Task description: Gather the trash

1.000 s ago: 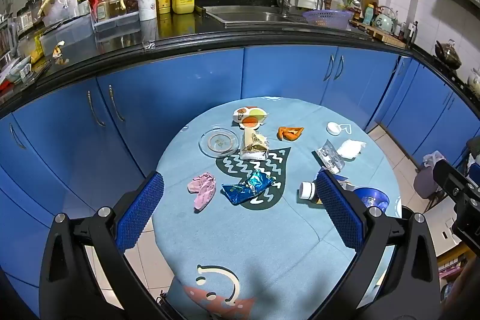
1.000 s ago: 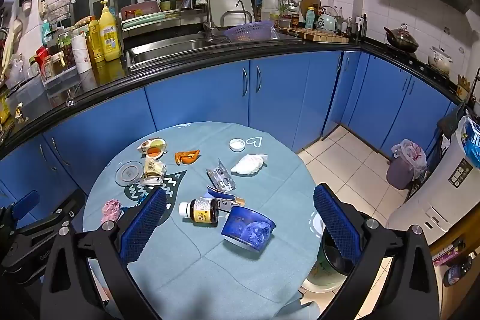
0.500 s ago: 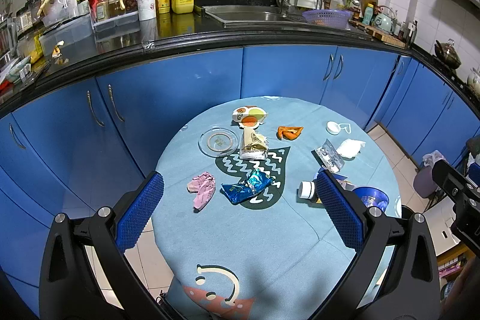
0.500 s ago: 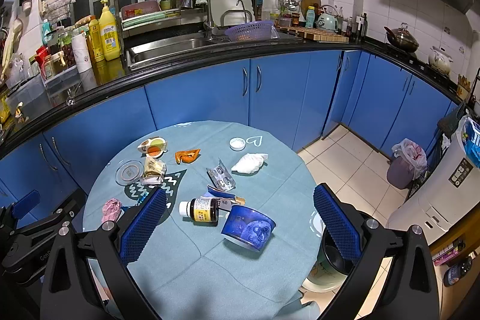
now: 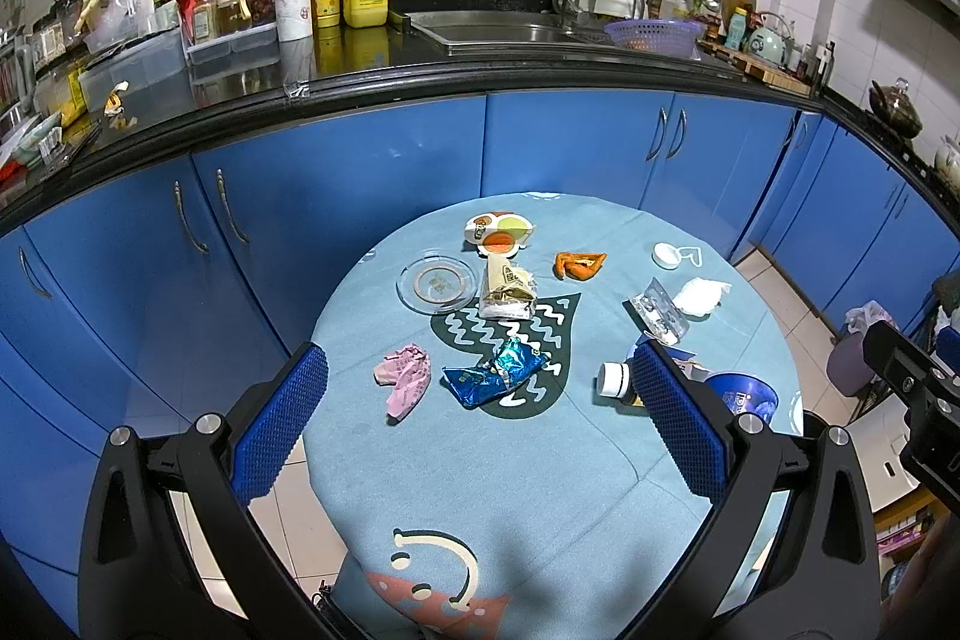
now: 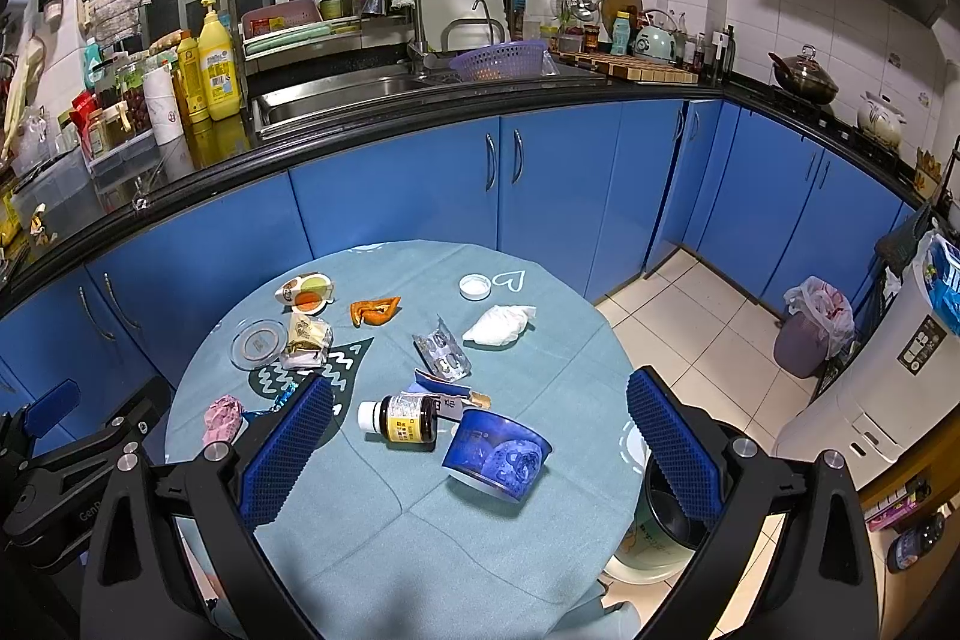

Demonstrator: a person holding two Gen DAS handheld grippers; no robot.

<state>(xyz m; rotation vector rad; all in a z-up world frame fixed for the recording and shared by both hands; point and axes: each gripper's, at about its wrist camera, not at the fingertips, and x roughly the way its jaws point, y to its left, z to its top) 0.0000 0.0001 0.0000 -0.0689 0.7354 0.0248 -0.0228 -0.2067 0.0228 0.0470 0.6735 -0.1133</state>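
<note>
Blue cloth covers the round table (image 6: 420, 520) — we use the brown bottle (image 6: 403, 419) as landmark. It lies on its side near the table's middle-right, white cap pointing left.

Both grippers hover above the near edge. Left gripper (image 5: 480, 424): pads wide apart, nothing between them. Right gripper (image 6: 480, 451): same — pads apart, empty.

Trash relative to the bottle:
- blue cup (image 6: 497, 453) just right of it, tipped on its side, near the table's right edge
- torn blue-white box (image 6: 443, 394) just behind it, touching or nearly so — we cannot tell
- blister pack (image 6: 441, 352) further behind
- white tissue (image 6: 499, 325) behind and right
- white lid (image 6: 475, 286) far behind, beside a heart outline on the cloth
- orange wrapper (image 6: 375, 311) behind, slightly left
- tan snack pack (image 6: 307, 340) left-behind, just beside a clear glass dish (image 6: 259, 342)
- white-orange-green packet (image 6: 305, 291) at the far left-back
- blue foil wrapper (image 5: 497, 375) left of the bottle, lying on the dark heart print
- pink crumpled wrapper (image 5: 403, 379) further left, near the table's left edge

Bin (image 6: 666, 514) stands on the floor to the right of the bottle, below the table edge, partly hidden by the right gripper's finger.
</note>
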